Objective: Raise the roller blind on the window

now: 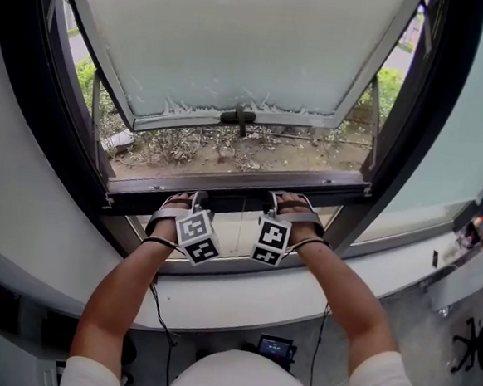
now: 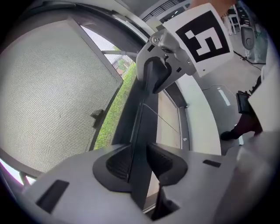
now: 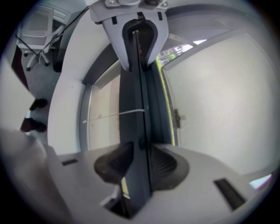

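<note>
Soft daylight, heavy fisheye vignetting

Readable text: we find none in any view.
Left marker cube [image 1: 198, 236]: we record black-and-white square patterns only, with no letters or digits.
Right marker cube [image 1: 271, 241]: we record the same kind of pattern, with no writing.
Small screen [image 1: 275, 346] below the sill: lit, but too small for us to read.
Brands, numbers, signs: we can make out none.
</note>
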### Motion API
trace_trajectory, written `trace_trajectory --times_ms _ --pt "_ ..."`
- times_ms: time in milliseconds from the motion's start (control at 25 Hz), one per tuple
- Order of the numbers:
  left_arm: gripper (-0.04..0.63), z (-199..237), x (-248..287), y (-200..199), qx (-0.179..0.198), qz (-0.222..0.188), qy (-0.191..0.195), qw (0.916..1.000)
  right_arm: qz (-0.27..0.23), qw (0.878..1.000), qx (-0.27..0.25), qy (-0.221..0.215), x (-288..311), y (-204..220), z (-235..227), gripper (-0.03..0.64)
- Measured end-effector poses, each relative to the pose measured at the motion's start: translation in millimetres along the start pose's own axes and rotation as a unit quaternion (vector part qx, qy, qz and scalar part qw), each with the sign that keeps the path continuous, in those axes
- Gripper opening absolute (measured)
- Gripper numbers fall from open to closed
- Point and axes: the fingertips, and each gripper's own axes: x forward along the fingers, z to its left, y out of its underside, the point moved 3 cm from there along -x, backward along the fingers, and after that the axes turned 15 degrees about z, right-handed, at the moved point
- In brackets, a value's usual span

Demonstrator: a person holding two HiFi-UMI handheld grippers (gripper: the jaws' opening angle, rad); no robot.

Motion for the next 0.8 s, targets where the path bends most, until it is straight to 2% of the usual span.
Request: trace_trajectory --times_ms 360,800 --pt "0.114 6.9 -9.3 -2.2 -0.013 -0.019 0.022 0.9995 -0.008 1.0 -0.003 -0.003 -6.1 2.9 -8.4 0.135" --pt "0.114 18.2 -19.6 -2.6 -0.019 -0.035 0.017 0.9991 -0.024 0.999 0.019 0.012 -13.6 3.4 -22.5 0.135"
